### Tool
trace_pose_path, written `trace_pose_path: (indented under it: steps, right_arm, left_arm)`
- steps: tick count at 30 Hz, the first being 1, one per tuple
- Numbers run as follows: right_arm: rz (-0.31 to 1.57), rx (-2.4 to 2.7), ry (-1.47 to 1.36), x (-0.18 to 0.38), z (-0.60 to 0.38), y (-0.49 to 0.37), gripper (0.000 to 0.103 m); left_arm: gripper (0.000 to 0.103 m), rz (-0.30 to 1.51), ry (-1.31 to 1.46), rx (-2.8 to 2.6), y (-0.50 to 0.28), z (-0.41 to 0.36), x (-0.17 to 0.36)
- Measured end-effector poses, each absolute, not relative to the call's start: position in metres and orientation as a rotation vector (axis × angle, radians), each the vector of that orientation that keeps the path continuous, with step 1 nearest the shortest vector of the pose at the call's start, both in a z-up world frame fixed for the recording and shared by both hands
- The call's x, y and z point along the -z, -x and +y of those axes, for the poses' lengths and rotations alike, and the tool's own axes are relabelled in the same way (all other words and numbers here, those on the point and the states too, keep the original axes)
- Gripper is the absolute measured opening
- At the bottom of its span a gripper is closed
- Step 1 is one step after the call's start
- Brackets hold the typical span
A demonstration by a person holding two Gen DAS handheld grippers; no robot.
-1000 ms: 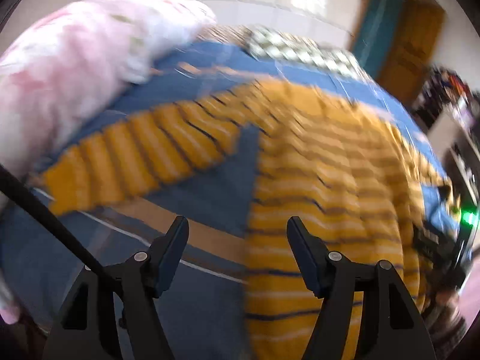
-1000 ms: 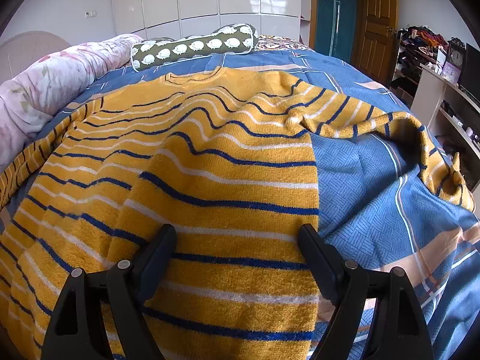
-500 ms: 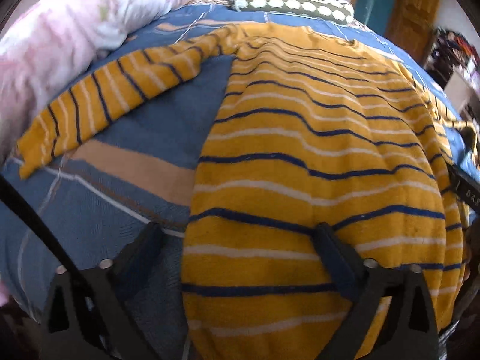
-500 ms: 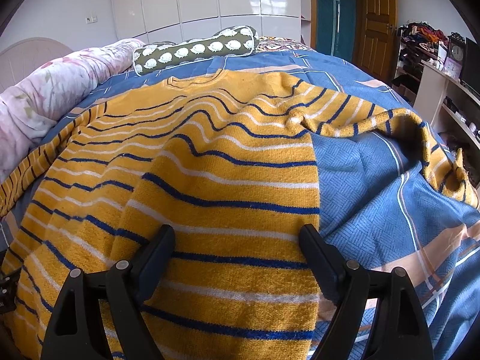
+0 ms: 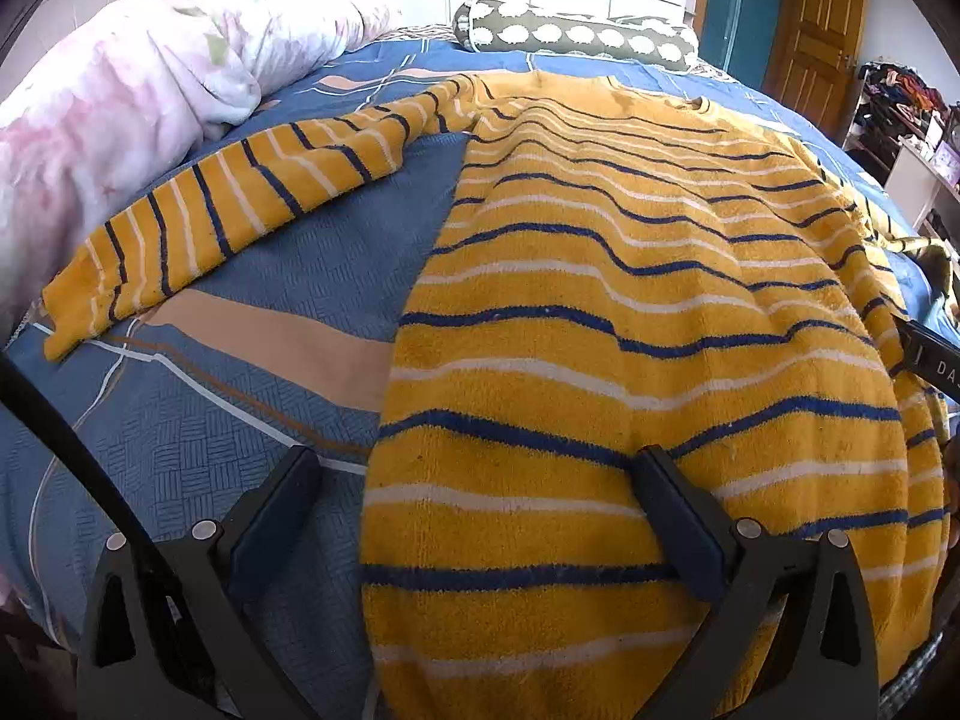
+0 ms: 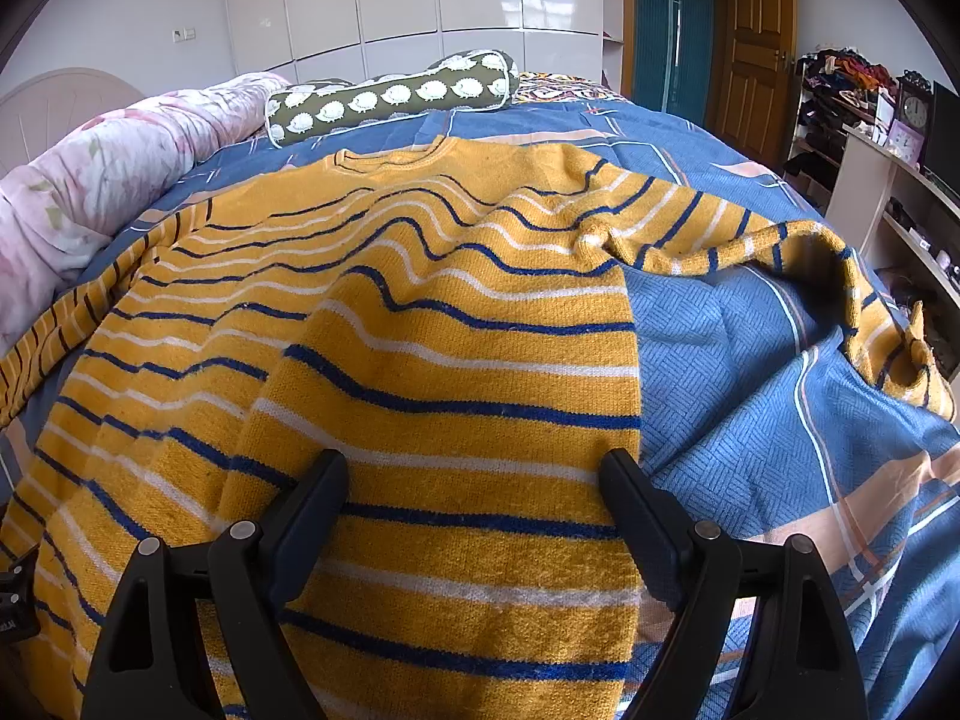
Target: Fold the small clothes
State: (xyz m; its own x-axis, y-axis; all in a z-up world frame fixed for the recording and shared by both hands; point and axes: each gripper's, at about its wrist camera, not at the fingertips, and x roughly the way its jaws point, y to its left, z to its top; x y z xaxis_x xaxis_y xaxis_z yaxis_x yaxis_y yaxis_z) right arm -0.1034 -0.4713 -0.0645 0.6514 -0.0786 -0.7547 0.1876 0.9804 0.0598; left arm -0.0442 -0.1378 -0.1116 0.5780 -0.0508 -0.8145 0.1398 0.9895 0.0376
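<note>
A yellow sweater with blue and white stripes (image 5: 630, 312) lies spread face down on a blue patterned bed (image 5: 252, 324), collar at the far end. It also shows in the right wrist view (image 6: 456, 348). My left gripper (image 5: 474, 480) is open over the sweater's lower left hem, straddling its left edge. My right gripper (image 6: 474, 480) is open over the lower right hem, its right finger at the sweater's right edge. The left sleeve (image 5: 240, 204) stretches out left. The right sleeve (image 6: 750, 246) bends toward the bed's right edge.
A pink floral duvet (image 5: 132, 90) is bunched along the left. A green bolster pillow (image 6: 390, 99) lies at the head of the bed. Shelves and a white desk (image 6: 882, 180) stand to the right, a wooden door (image 6: 750, 48) behind.
My left gripper swung right and down from the left sleeve area to the sweater's lower left hem. My right gripper stayed nearly still over the lower right hem.
</note>
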Motion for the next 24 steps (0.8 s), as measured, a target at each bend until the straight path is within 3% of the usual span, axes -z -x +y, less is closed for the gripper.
trace_pose_path:
  steps: [24]
  right_arm:
    - [0.850, 0.150, -0.136, 0.0632, -0.4703, 0.1009, 0.089]
  left_arm:
    - [0.103, 0.939, -0.088, 0.089, 0.0377, -0.1425, 0.1105]
